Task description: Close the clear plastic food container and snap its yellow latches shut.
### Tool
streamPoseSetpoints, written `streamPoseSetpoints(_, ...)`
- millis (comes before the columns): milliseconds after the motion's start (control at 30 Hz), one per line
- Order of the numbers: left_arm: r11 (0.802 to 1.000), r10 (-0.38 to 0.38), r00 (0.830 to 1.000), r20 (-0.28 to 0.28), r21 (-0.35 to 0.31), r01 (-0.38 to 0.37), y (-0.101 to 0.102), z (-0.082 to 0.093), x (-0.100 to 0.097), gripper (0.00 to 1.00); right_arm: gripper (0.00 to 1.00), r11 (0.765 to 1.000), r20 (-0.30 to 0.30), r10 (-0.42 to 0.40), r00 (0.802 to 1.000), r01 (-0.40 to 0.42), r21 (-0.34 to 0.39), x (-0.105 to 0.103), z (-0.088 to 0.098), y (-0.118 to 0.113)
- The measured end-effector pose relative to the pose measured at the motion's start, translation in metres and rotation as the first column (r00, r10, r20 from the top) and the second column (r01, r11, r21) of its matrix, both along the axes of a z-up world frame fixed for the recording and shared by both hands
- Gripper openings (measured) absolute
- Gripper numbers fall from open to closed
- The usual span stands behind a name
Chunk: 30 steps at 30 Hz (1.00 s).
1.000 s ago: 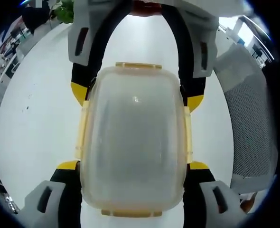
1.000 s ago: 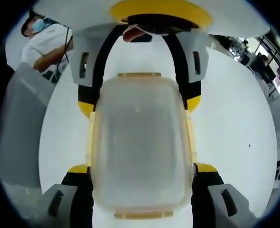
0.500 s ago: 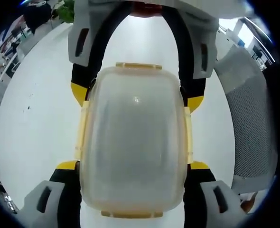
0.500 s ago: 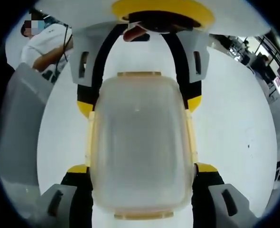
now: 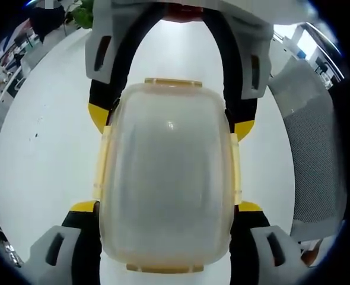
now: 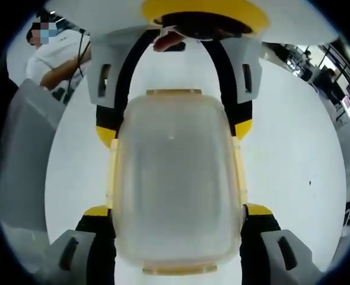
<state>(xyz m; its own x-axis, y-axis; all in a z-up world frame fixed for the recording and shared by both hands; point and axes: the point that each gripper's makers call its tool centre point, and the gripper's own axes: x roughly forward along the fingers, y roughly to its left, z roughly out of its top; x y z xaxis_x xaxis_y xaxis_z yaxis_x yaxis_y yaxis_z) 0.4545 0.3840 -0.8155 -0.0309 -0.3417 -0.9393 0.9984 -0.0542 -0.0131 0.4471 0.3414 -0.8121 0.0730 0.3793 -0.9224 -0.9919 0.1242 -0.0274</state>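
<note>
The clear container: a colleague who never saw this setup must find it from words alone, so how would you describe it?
Start at the white table; between the two grippers facing each other over it sits the clear plastic food container, lid on, rounded and frosted. Pale yellow latches on its four sides set it apart from the grey mesh chair and the grey-and-black grippers, left gripper and right gripper.
</note>
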Motion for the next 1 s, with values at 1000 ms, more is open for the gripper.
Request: streamPoseSetpoints(1000, 1.000, -0.017, 1.000, -0.002, -0.018, 0.017, 0.0014, 0.0012, -0.0079, 0.97, 0.95, 0.999, 0.027, 0.014, 1.000, -0.015, 0.033, 0.0003, 0.0084, 0.0021)
